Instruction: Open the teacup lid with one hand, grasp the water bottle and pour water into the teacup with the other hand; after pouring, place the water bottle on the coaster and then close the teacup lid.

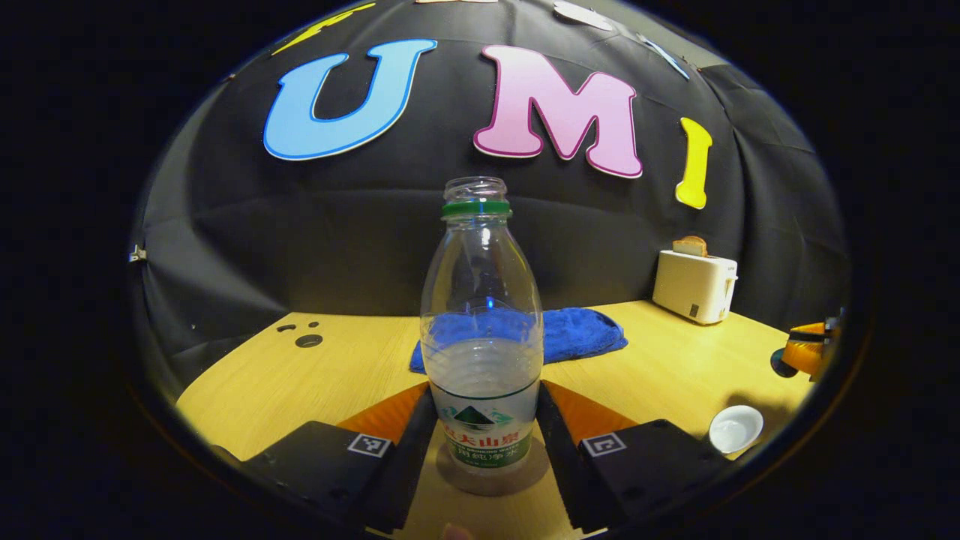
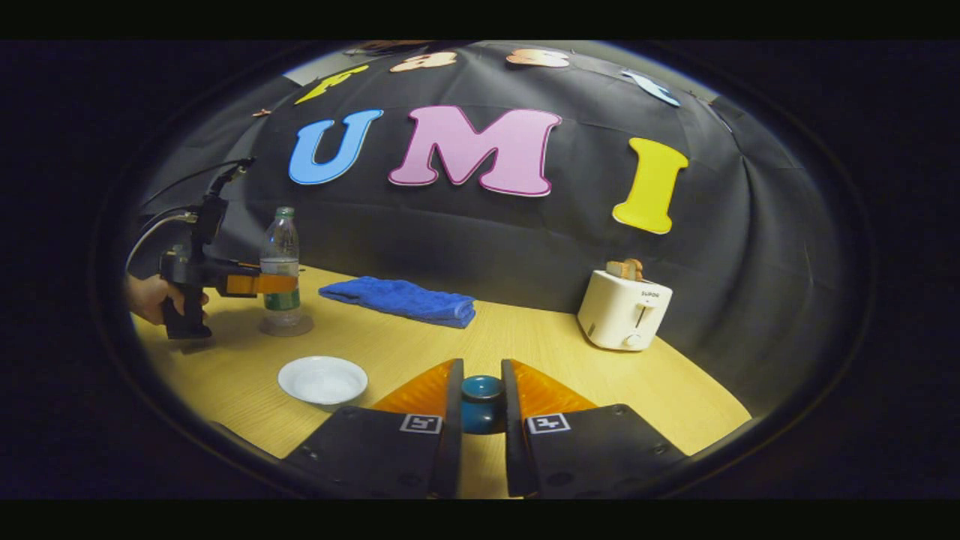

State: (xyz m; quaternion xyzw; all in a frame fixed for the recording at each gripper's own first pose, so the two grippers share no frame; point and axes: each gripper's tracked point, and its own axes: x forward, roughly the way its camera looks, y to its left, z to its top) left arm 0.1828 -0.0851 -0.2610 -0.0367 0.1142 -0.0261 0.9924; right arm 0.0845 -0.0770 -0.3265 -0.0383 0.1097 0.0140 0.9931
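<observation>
The tabletop [image 2: 525, 337] in front of me is showing a light wood grain and is carrying several things. A coaster [image 1: 495, 480] is lying on it with the water bottle [image 1: 481, 330] standing upright on top. A folded blue towel [image 2: 401, 300] is lying toward the back wall, and a white toaster [image 2: 624, 309] is standing well apart from it. A white dish [image 2: 322, 379] is sitting near the bottle. A blue teacup [image 2: 481, 405] is standing between my right fingers.
</observation>
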